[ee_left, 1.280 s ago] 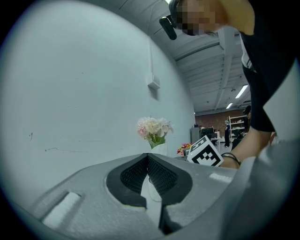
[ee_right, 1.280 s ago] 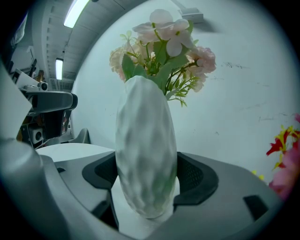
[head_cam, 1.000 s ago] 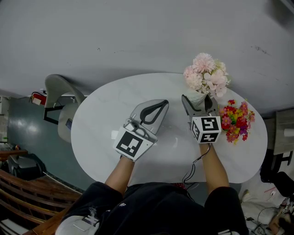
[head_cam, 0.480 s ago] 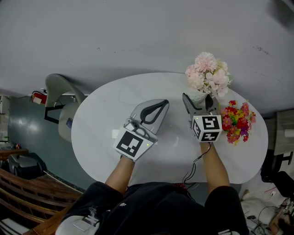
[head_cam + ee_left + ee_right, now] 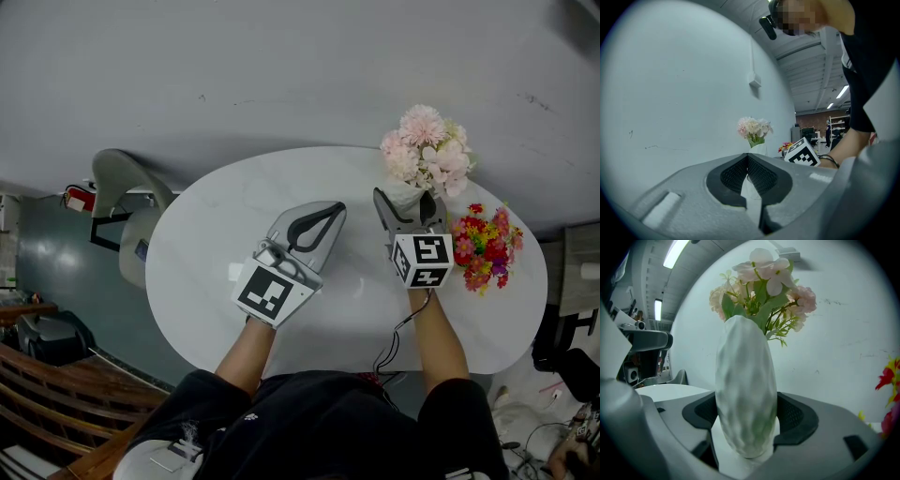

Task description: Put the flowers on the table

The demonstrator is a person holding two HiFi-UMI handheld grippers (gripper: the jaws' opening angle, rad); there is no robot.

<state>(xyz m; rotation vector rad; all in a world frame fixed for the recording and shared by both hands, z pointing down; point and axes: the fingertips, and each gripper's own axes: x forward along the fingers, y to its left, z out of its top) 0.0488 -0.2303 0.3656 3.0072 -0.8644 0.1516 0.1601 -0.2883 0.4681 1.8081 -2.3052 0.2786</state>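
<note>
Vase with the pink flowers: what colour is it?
The vase is white, clearest in the right gripper view.

A grey chair (image 5: 127, 211) is seen well to the left of the left gripper's (image 5: 330, 210) jaws, with a small red object (image 5: 77, 200) just beside it. Wooden slats (image 5: 42, 394) are found far behind and to the left of those jaws. A plain grey wall (image 5: 281, 66) is faced by both pairs of jaws, and a small white box (image 5: 755, 80) is mounted on it above the left pair. Ceiling strip lights (image 5: 675, 253) are seen up and left of the right gripper's (image 5: 405, 199) jaws.
</note>
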